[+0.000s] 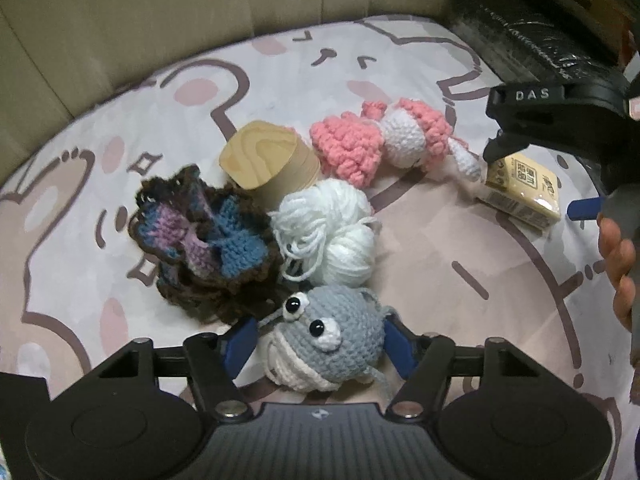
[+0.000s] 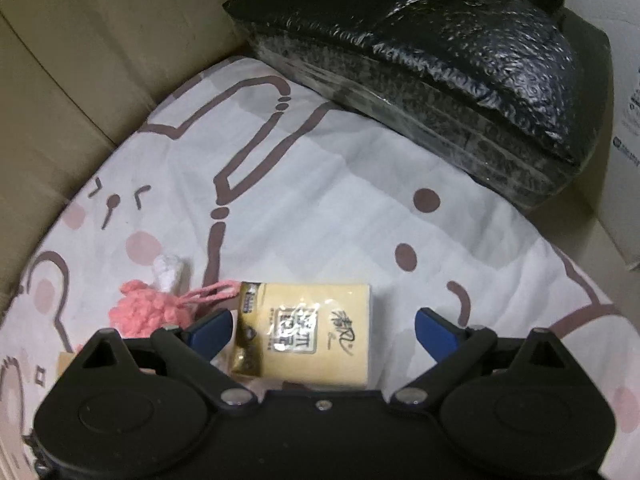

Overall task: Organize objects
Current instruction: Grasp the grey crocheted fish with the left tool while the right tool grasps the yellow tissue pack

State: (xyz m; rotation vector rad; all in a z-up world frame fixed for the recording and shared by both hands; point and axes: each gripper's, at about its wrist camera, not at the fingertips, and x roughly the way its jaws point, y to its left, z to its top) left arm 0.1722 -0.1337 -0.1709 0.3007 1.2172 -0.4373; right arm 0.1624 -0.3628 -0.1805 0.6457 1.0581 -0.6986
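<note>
A grey crochet toy with two black eyes lies on the printed sheet. My left gripper points down over the toy, its blue fingers against both sides. My right gripper stands open around a yellow tissue pack; its left finger is close to the pack and its right finger well apart. In the left wrist view the same tissue pack lies at the right, under the right gripper's black body.
Behind the toy lie a white yarn ball, a blue, purple and brown crochet piece, a wooden cylinder and a pink and white crochet doll. A black padded package sits at the back. Cardboard walls border the sheet.
</note>
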